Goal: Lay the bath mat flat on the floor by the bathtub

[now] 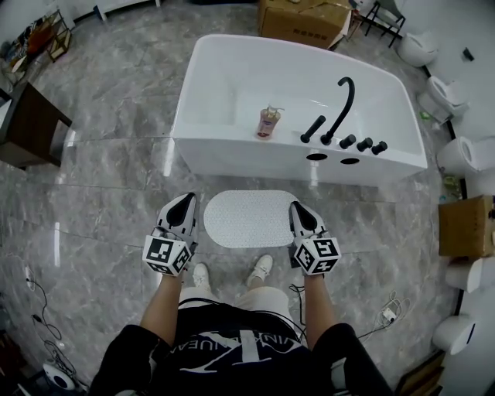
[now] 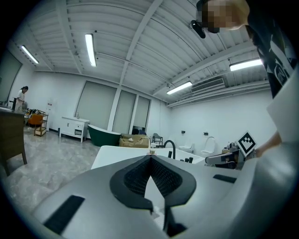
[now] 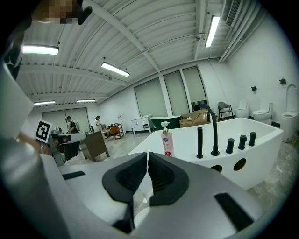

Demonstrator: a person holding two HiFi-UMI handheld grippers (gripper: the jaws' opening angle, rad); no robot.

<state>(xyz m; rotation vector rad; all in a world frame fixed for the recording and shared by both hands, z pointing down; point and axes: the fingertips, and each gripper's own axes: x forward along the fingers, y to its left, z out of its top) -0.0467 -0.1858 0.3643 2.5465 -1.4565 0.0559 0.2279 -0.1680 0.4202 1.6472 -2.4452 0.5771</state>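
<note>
The white oval bath mat [image 1: 249, 218] lies flat on the grey marble floor, right in front of the white bathtub [image 1: 232, 158]. My left gripper [image 1: 186, 203] hangs just left of the mat, shut and empty. My right gripper [image 1: 297, 209] hangs at the mat's right edge, also shut and empty. Neither touches the mat. In the left gripper view the shut jaws [image 2: 150, 158] point toward the tub rim [image 2: 112, 153]. In the right gripper view the shut jaws [image 3: 147, 155] face the tub [image 3: 266, 149], with its pink soap bottle [image 3: 166, 141] and black faucet [image 3: 214, 130].
The person's feet [image 1: 232, 272] stand just behind the mat. A dark wooden cabinet [image 1: 27, 124] is at the left and a cardboard box [image 1: 302, 19] behind the tub. Toilets [image 1: 452, 97] and another box [image 1: 466, 226] line the right side. Cables [image 1: 383, 313] lie on the floor.
</note>
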